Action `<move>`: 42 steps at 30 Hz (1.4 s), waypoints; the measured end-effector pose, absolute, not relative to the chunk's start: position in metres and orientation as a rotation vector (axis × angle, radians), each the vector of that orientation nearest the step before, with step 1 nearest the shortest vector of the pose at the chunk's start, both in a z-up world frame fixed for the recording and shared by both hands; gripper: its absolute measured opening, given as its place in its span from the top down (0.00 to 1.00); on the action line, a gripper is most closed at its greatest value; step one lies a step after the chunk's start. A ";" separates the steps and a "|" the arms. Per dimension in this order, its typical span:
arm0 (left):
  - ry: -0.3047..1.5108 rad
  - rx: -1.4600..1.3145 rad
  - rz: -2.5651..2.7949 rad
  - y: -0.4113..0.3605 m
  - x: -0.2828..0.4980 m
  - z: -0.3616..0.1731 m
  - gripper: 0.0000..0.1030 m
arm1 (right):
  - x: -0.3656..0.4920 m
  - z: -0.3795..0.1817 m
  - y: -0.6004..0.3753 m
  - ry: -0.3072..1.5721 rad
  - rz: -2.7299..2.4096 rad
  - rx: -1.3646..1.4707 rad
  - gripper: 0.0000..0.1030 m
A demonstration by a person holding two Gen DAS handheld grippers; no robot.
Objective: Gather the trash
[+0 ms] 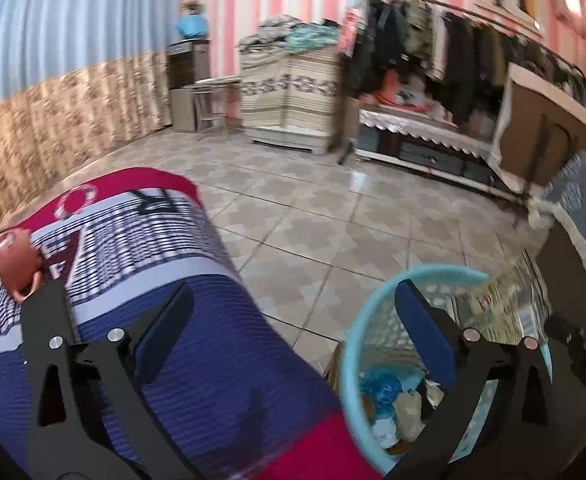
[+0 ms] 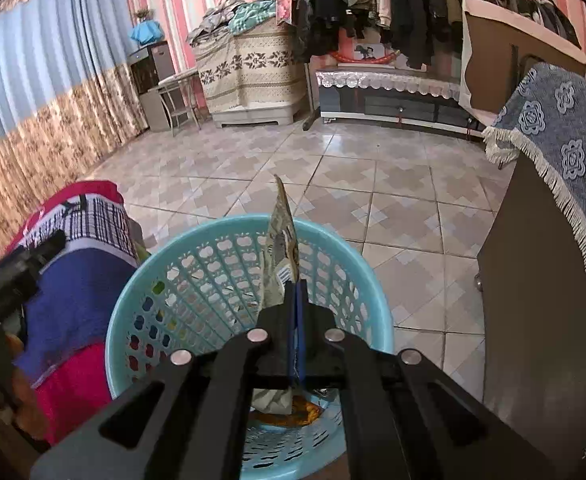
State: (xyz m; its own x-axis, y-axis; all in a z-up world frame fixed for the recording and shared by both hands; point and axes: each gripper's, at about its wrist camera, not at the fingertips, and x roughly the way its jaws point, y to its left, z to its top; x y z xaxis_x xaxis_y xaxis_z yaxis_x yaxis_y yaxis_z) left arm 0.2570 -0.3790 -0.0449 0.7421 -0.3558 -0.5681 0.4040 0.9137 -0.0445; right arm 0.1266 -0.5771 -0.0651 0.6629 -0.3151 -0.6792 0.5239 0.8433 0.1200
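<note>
A flat, crumpled printed paper wrapper is pinched upright between the closed jaws of the right gripper, directly above a light-blue perforated plastic basket holding scraps. The left gripper is spread wide and empty, between a red-and-blue patterned blanket and the basket.

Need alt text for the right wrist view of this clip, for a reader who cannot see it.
The right gripper, shut on a crumpled printed paper wrapper, holds it above a light blue perforated plastic basket on a tiled floor. A red, white and blue patterned blanket lies to the left, and a blue fringed cloth drapes over furniture to the right.
</note>
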 end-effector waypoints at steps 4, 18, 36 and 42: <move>0.599 0.062 -0.374 -0.358 0.260 -0.037 0.05 | 0.133 -0.065 -0.567 0.719 -0.492 0.273 0.98; 0.519 0.082 -0.274 -0.278 0.224 -0.005 0.05 | 0.138 -0.051 -0.538 0.698 -0.477 0.206 0.22; 0.481 0.037 -0.088 -0.133 0.144 0.016 0.05 | 0.118 -0.008 -0.416 0.500 -0.187 0.195 0.05; 0.493 0.034 -0.037 -0.103 0.116 0.001 0.05 | 0.107 -0.016 -0.363 0.533 -0.082 0.153 0.05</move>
State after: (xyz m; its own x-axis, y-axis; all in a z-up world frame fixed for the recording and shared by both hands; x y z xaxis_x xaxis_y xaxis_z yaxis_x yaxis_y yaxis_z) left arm 0.1159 -0.1032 0.0014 0.8804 -0.0268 -0.4734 0.0433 0.9988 0.0240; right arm 0.1065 -0.3626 -0.0162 0.8581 -0.0380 -0.5120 0.1175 0.9853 0.1237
